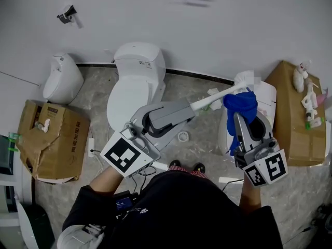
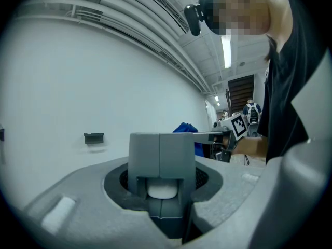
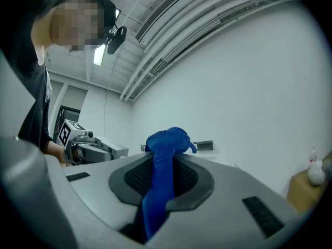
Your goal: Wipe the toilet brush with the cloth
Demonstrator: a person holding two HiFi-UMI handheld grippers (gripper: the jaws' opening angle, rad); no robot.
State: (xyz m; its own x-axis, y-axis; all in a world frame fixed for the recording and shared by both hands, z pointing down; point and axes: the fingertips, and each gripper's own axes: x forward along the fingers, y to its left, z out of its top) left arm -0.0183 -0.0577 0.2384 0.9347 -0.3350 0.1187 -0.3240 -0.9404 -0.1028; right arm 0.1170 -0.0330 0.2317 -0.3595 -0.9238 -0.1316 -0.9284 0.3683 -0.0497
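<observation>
Grips the toilet brush (image 1: 220, 95) by the near end of its white handle with the left gripper (image 1: 192, 110), at the centre of the head view. Shows, in the left gripper view, the jaws closed in tight on that handle, seen end-on as a pale oval wedged between them. Slants the brush up toward the right of the frame, with the bristle end at the upper right above a white fixture (image 1: 270, 95).

Pinches the blue cloth (image 1: 241, 105) in the right gripper (image 1: 243, 117), right of centre in the head view. Clamps shut on the fabric: in the right gripper view, a blue strip running up between the jaws and bunching into a rounded wad past the tips. Presses that wad against the brush handle just short of the bristle end.

Stands over a grey mottled floor (image 1: 202, 149), facing a white toilet (image 1: 136, 74) against the white wall (image 1: 233, 30), upper centre. Flanked by a torn cardboard box (image 1: 52, 144) at lower left and a second cardboard box (image 1: 290, 118) at far right, topped with small white items.
</observation>
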